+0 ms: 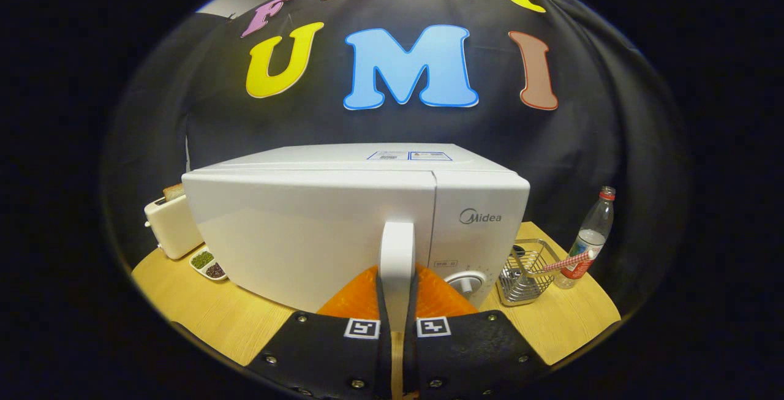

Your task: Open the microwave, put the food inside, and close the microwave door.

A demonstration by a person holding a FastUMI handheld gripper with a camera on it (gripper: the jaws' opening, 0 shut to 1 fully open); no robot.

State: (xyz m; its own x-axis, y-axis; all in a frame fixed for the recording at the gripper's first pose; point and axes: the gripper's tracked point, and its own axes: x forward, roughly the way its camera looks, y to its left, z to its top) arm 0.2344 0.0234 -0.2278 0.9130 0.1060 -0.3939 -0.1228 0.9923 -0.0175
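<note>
Gripper view: I have the claw (397, 302) clamped on the white microwave's (343, 222) upright door handle (397, 259). Wire basket (523, 271) and plastic bottle (588, 241) crowd the wooden bench (202, 314) rightward; toaster (174, 225) leftward.

Toaster (171, 225), seed dishes (208, 263), wire basket (523, 277), water bottle (588, 237) on wooden table (202, 311).

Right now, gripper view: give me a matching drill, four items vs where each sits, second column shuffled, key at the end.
Things:
1. door handle
2. toaster
3. wire basket
4. plastic bottle

Places:
A. beside the microwave's dial side, holding utensils
B. between the gripper's fingers, both pressing on it
C. far side of the basket, by the table edge
D. beside the microwave's door side, next to a small dish of beans

Pairs: 1-B, 2-D, 3-A, 4-C
</note>
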